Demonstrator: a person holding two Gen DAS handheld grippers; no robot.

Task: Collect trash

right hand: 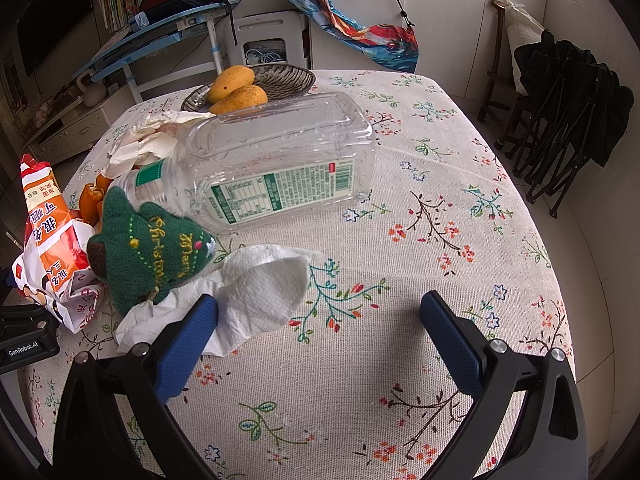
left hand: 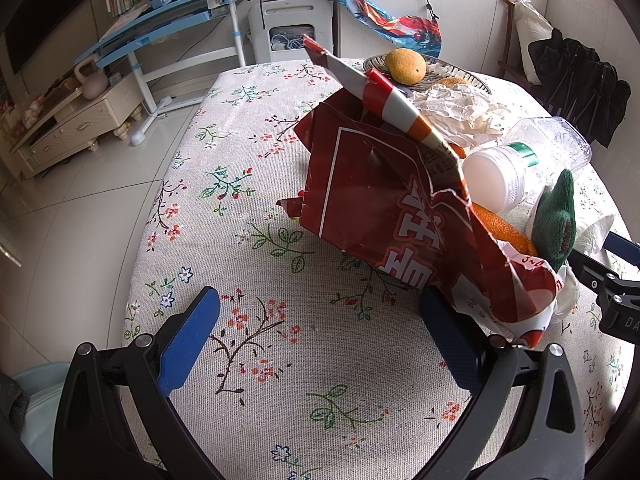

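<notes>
A torn red snack bag (left hand: 384,200) stands crumpled on the floral tablecloth (left hand: 280,352), just beyond my open left gripper (left hand: 320,312); its lower corner lies against the right finger (left hand: 448,328). Behind the bag lie orange peel (left hand: 504,228), crumpled paper (left hand: 456,112) and an empty clear bottle (right hand: 276,160) on its side. A green knitted Christmas tree (right hand: 152,252) rests between the red snack bag (right hand: 52,240) and a white tissue (right hand: 260,292). My right gripper (right hand: 320,312) is open, its left finger (right hand: 192,336) touching the tissue's edge.
A dark woven dish (right hand: 280,80) with two mangoes (right hand: 236,88) sits at the table's far side. The table edge (left hand: 160,216) drops to a tiled floor on the left. A blue desk (left hand: 168,16), a low cabinet (left hand: 76,124) and folded black chairs (right hand: 568,116) stand around.
</notes>
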